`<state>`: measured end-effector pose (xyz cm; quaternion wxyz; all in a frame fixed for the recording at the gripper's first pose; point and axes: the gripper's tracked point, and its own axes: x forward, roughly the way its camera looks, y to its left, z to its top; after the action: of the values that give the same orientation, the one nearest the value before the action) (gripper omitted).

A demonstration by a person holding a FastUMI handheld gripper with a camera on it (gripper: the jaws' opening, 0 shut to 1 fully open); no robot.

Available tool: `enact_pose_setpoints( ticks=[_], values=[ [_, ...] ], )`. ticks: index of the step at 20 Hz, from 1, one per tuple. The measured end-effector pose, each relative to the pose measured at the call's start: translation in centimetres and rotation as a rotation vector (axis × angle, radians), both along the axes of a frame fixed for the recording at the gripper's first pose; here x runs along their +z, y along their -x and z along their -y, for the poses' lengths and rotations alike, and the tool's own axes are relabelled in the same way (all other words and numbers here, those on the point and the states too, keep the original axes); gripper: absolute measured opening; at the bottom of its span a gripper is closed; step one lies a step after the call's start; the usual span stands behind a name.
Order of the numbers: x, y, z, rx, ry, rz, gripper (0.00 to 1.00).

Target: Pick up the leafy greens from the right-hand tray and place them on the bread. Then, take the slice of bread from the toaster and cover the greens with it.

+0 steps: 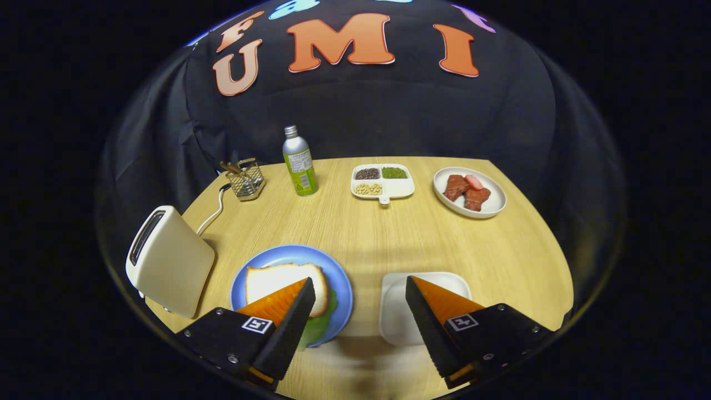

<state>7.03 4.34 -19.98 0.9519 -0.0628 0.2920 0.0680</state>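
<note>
Table [389, 233] of pale wood grain, rounded at the far edge, against black cloth wall. Toaster [169, 261], cream, smooth, boxy, slot up, beside round blue plate [339, 278]. Bread [278, 280], white and square, atop ruffled greens [319, 325] peeking out at the plate's near side. Tray [397, 311], white, rounded square, bare, just behind the right finger. Farther off: oval dish of reddish meat [469, 191], divided tray of beans [383, 180], bottle [300, 162], wire basket [245, 179]. Gripper [360, 294] hovering low, jaws spread wide, gripping nothing.
</note>
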Motion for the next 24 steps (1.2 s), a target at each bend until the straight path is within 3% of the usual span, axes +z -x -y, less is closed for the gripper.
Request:
enact_pose_setpoints(
  ticks=[6, 13, 24],
  values=[
    [7.9, -0.4, 5.4, -0.055, 0.039, 0.141, 0.98],
    [16.5, 0.1, 7.6, -0.074, 0.034, 0.314, 0.98],
    [21.7, 1.0, 9.1, -0.109, 0.024, 0.449, 0.98]
  ],
)
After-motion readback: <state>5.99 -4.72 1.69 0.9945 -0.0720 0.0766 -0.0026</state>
